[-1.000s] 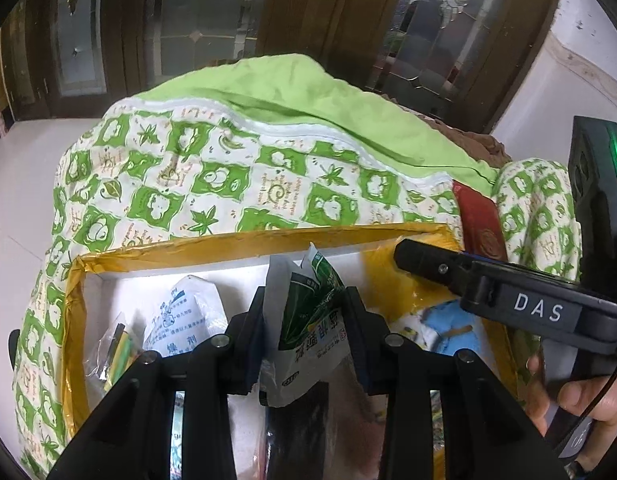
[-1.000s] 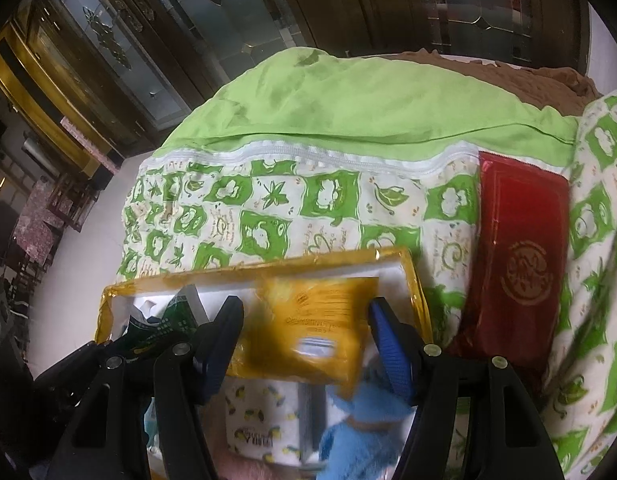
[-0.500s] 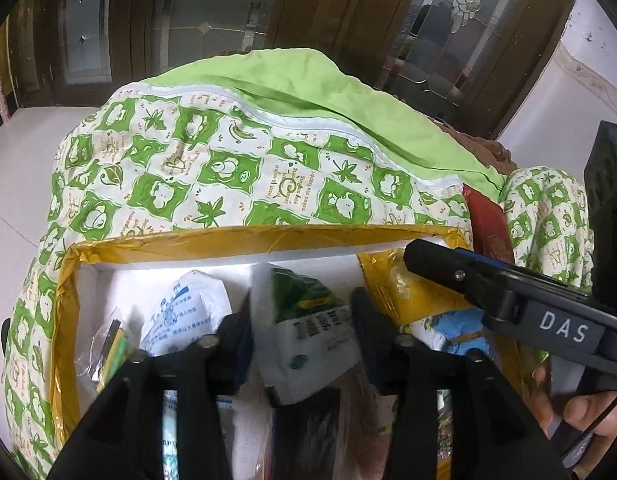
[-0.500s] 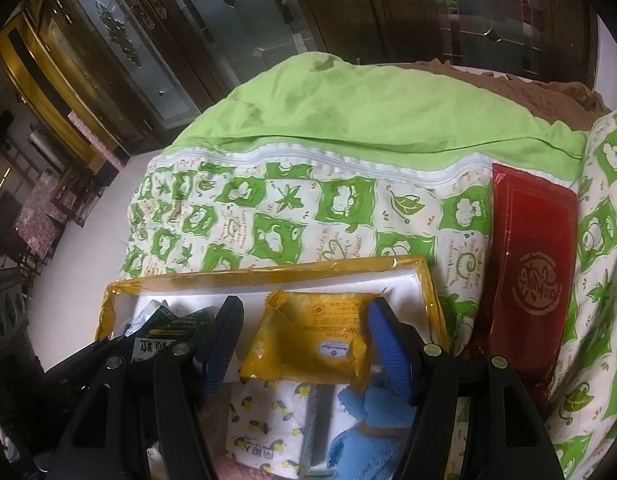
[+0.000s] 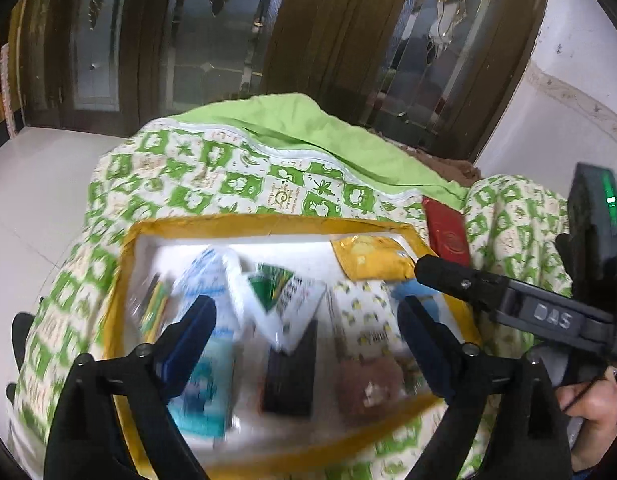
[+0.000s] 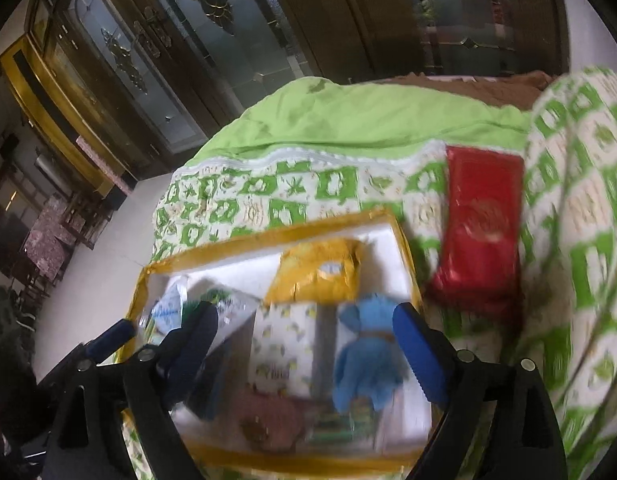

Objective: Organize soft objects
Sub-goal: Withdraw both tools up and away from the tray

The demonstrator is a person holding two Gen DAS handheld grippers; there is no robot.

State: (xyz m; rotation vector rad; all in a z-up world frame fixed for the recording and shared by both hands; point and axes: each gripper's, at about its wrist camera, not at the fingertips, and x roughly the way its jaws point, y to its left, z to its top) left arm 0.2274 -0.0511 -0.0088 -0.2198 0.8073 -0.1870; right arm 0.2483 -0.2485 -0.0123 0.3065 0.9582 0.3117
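Left wrist: left gripper [image 5: 304, 312] jaws just opened, wide apart, nothing clamped; crinkly green-white pouch [image 5: 286, 300] lies loose below in yellow-rimmed white box [image 5: 244, 224] on quilted green-print blanket [image 5: 236, 184].

Right wrist: right gripper [image 6: 304, 320] jaws just opened, apart, empty; glossy yellow packet [image 6: 320, 274] rests at box's far wall, above fuzzy blue plush [image 6: 368, 356]; flat red pack [image 6: 482, 232] beside box.

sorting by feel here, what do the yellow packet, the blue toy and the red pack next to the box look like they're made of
Yellow packet: likely plastic film, glossy; it crinkles and catches light.
Blue toy: plush fabric, matte and fuzzy at the edges, though blurred.
Red pack: seems to be shiny film or foil wrap, with highlights on a smooth, flat face.
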